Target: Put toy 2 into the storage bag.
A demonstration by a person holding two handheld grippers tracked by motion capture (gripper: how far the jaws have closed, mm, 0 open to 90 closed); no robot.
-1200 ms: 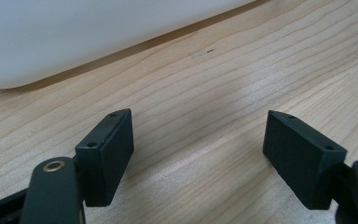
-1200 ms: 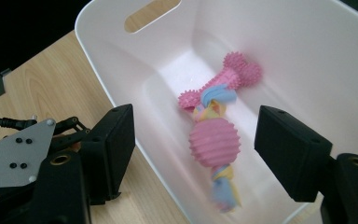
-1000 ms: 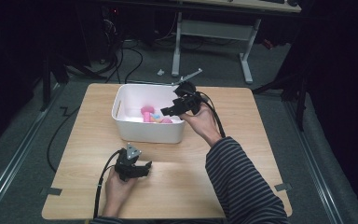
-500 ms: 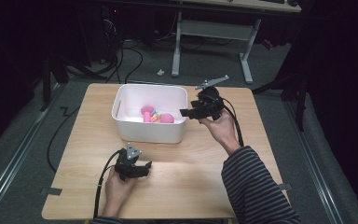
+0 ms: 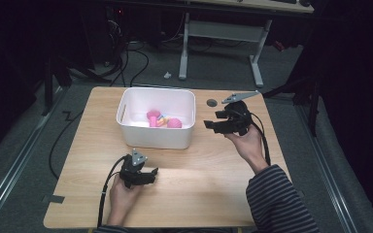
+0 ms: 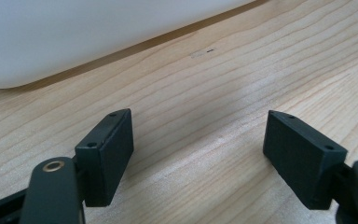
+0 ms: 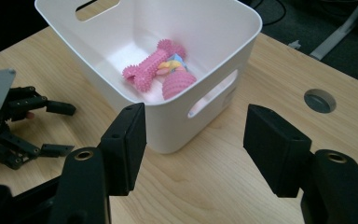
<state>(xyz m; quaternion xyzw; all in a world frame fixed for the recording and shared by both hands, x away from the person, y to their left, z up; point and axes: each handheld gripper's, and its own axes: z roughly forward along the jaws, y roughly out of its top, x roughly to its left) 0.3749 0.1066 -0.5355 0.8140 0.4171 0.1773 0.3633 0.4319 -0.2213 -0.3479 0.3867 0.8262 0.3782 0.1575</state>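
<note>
Right gripper out of the bin, now beside it

Since a second ago the right gripper [image 5: 212,119] has left the white bin [image 5: 156,138] for the table's [image 5: 204,187] far right part; its jaws have just been closing, a gap remains, nothing between. The pink toys [image 5: 153,117] lie inside the bin. The left gripper [image 5: 151,175] stays near the near edge, jaws wide apart, with bare wood between the two.

Left gripper [image 5: 150,174] rests open; right gripper [image 5: 208,123] hovers (jaws apart).
</note>
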